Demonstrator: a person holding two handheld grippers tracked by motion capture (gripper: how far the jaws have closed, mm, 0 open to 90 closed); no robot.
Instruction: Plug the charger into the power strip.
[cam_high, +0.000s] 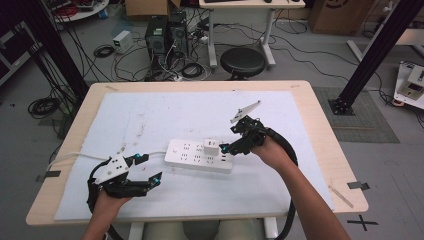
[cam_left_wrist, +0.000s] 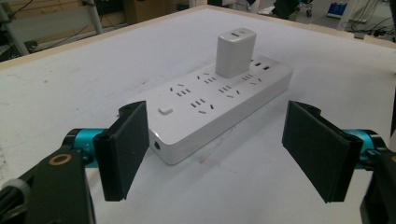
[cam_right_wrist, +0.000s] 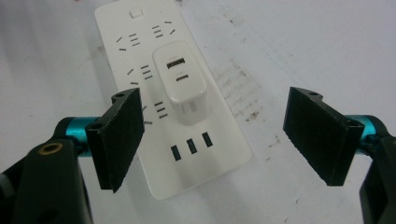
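So the right gripper (cam_high: 226, 148) sits with its jaws spread wide and nothing between them. In the right gripper view the two black pads flank the white charger (cam_right_wrist: 183, 79) without touching it, and the charger stands plugged upright into the power strip (cam_right_wrist: 154, 56), roughly mid-strip, with the row of USB slots nearer the camera. From the high view that gripper hovers just beside the charger at the strip's right end.

The left gripper (cam_high: 150, 167) is also wide open and empty, lying low on the table just off the strip's left end. In the left gripper view its pads frame the near corner of the strip, not touching it, and the strip's button and little side port face that way. The cord runs off the left side of the white mat (cam_high: 150, 115) that covers the wooden table (cam_high: 320, 150).

My read: the plugging-in part looks done, since the charger sits flush in its socket and the right jaws are off it. If the charger is seated, the next move is just backing the right hand clear without bumping it. If it has to come back out, the left gripper would need to pin the strip down while the right one squeezes the charger's sides and pulls straight up.
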